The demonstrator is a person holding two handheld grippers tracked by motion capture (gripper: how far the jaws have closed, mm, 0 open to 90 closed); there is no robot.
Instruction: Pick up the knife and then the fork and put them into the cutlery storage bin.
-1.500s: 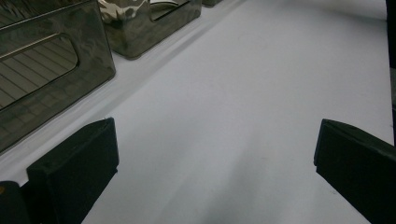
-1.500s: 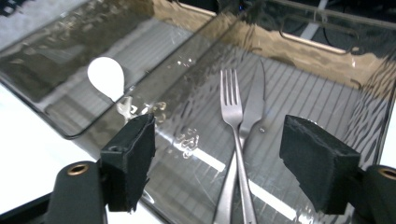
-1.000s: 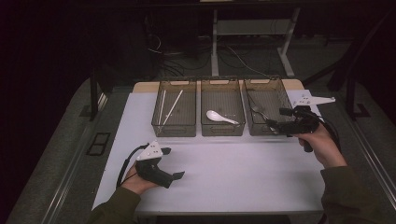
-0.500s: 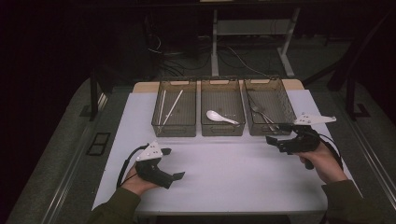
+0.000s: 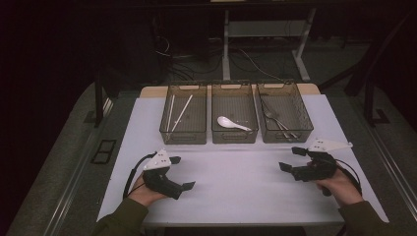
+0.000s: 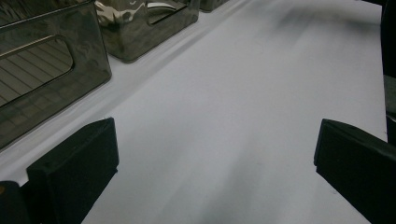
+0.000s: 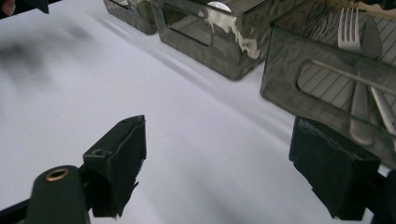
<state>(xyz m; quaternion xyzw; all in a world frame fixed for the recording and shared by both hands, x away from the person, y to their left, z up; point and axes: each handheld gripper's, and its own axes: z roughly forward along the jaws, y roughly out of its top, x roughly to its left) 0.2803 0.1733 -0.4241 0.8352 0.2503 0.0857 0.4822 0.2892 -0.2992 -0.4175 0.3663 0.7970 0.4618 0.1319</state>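
Three smoky clear bins stand in a row at the back of the white table (image 5: pixel 236 196). The left bin (image 5: pixel 183 138) holds chopsticks (image 5: pixel 181 113), the middle bin (image 5: pixel 234 138) a white spoon (image 5: pixel 232 123), and the right bin (image 5: pixel 289 134) a metal fork (image 5: pixel 275 120) with other cutlery. My left gripper (image 5: pixel 182 173) rests at the front left, open and empty (image 6: pixel 215 168). My right gripper (image 5: pixel 290 159) sits low at the front right, in front of the right bin, open with nothing between its jaws (image 7: pixel 224 163). The fork (image 7: pixel 348 28) shows through the bin wall (image 7: pixel 289 79).
Beyond the table's far edge, dark floor with cables and metal desk legs (image 5: pixel 226 54). A broad stretch of bare white tabletop lies between the two grippers and in front of the bins. Cables trail from both grippers towards the person's forearms.
The right gripper has come back from the right bin towards the person and sunk close to the tabletop, jaws still open. The left gripper has stayed put.
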